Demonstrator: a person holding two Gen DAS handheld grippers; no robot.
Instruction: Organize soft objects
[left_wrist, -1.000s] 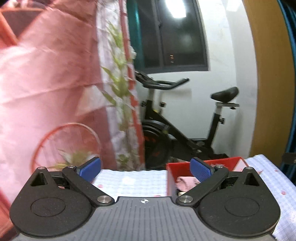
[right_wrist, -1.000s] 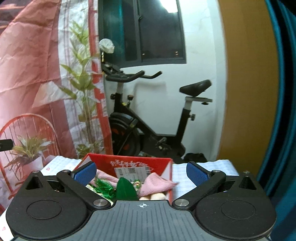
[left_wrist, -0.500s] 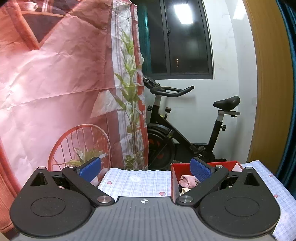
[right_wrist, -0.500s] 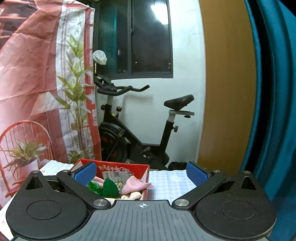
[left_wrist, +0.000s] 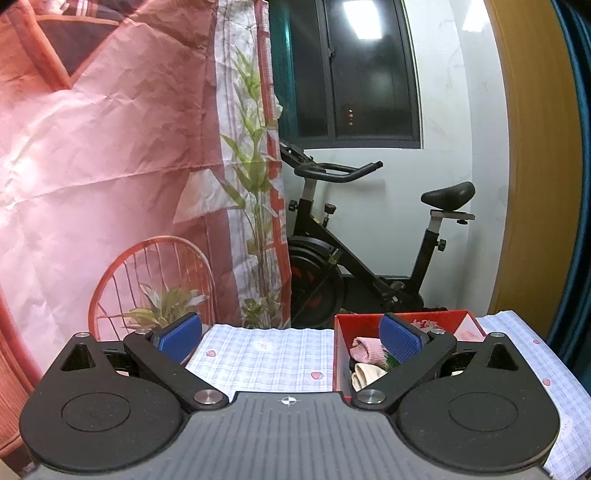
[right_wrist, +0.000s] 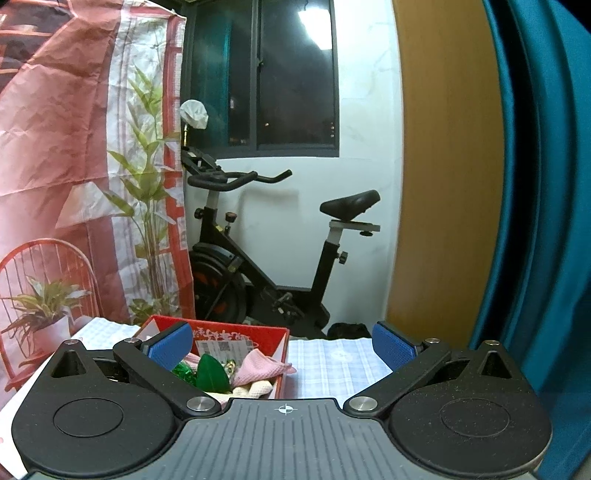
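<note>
- Left gripper (left_wrist: 290, 336): fingers spread wide, holding nothing.
- Right gripper (right_wrist: 282, 343): same, wide apart, nothing held.
- Red open-top box (right_wrist: 258, 334), lower centre on checked-cloth counter (left_wrist: 266, 354), holds pink folded cloth (right_wrist: 258, 367), probably cream socks.

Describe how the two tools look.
The left tool and right tool match: blue ribbed pads on black angled links with silver pivot pins, round black discs either side, and a ribbed grey body bearing a small crosshair mark. No cables or sleeves show.
</note>
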